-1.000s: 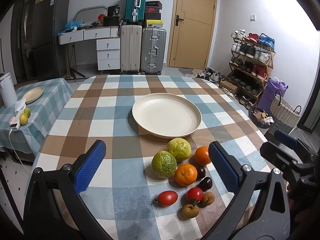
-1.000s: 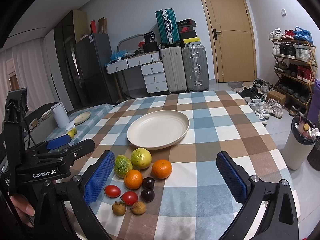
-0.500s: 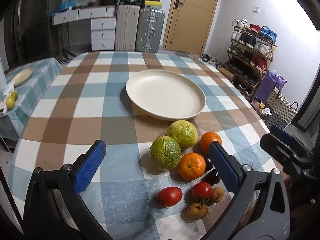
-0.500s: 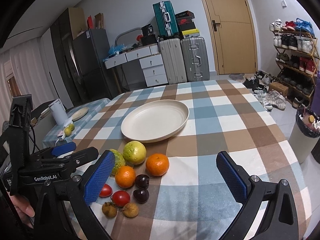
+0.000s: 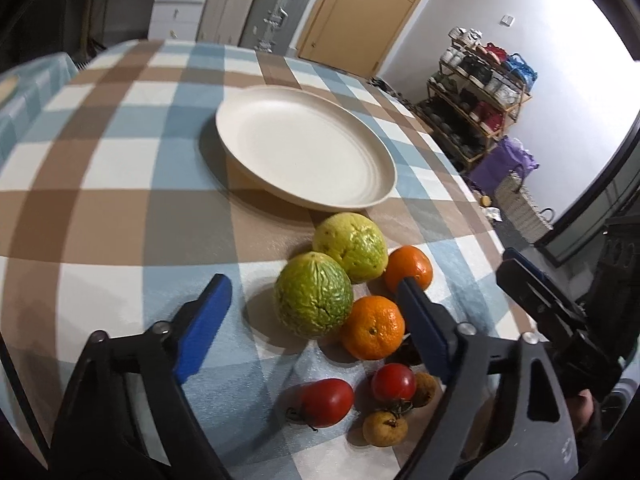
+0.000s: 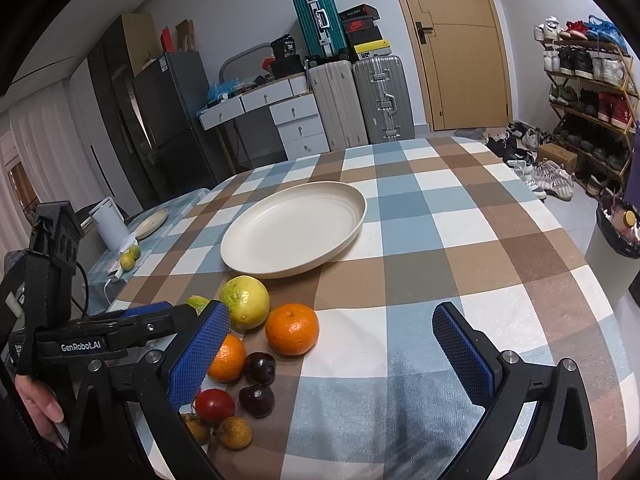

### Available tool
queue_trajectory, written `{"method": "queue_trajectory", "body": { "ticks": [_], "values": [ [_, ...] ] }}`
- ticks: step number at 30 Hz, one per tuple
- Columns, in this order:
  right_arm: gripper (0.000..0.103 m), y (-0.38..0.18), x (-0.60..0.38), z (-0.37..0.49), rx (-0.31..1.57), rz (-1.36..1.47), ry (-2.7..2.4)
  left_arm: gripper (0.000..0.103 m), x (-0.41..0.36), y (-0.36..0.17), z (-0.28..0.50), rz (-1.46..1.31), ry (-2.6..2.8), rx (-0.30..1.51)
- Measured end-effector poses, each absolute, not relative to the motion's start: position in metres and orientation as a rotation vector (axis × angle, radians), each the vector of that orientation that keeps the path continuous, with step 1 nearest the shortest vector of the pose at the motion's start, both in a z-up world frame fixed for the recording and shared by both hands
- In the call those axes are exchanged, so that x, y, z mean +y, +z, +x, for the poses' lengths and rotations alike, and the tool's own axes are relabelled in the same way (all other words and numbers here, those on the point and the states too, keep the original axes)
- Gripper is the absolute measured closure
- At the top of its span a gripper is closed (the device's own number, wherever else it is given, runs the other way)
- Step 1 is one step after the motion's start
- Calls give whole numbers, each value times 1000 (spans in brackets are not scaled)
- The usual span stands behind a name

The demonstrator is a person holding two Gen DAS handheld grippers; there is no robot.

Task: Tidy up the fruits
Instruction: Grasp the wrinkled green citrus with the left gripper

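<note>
Your left gripper (image 6: 132,330) reads "GenRobot.AI", seen only from the right wrist; its fingers are closing around the green fruit (image 5: 313,294), not gripping. Right gripper (image 6: 332,344) fingers gape, empty.

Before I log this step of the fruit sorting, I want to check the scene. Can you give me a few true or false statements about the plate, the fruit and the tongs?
1. The plate has no fruit on it. True.
2. The two oranges are already on the plate. False: both oranges lie on the tablecloth, in the cluster in front of the plate.
3. The left tongs stand around the green fruit. True: their jaws are closing, with the pads not yet on it.
4. The right tongs grip a tomato. False: they are open and hold nothing; the tomato lies on the cloth.
5. Two dark cherries lie next to the oranges. True.
</note>
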State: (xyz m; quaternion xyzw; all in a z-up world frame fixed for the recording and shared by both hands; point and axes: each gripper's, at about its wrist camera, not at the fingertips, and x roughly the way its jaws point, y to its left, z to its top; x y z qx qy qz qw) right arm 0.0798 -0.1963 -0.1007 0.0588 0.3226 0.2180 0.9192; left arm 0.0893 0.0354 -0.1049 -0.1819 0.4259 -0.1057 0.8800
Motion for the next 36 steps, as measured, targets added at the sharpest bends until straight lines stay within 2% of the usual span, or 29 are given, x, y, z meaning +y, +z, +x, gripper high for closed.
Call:
{"method": "queue_trajectory", "body": {
  "ticks": [5, 7, 9, 24, 28, 30, 36],
  "values": [
    [0, -102, -196, 83, 671, 125, 446, 44, 40, -113, 97, -420, -300, 899],
    [0, -103, -195, 84, 673, 122, 446, 49, 42, -115, 100, -423, -306, 902],
    [0, -103, -194, 85, 675, 119, 447, 63, 46, -118, 102, -439, -308, 899],
    [0, -105, -187, 83, 689, 100, 454, 63, 56, -126, 104, -489, -357, 883],
    [0, -106, -186, 83, 690, 98, 454, 55, 53, -127, 104, -482, -333, 892],
    [0, -106, -186, 83, 688, 98, 454, 59, 51, -130, 107, -482, -331, 910],
    [0, -106, -186, 83, 691, 99, 454, 60, 48, -133, 105, -479, -333, 907]
  ]
}}
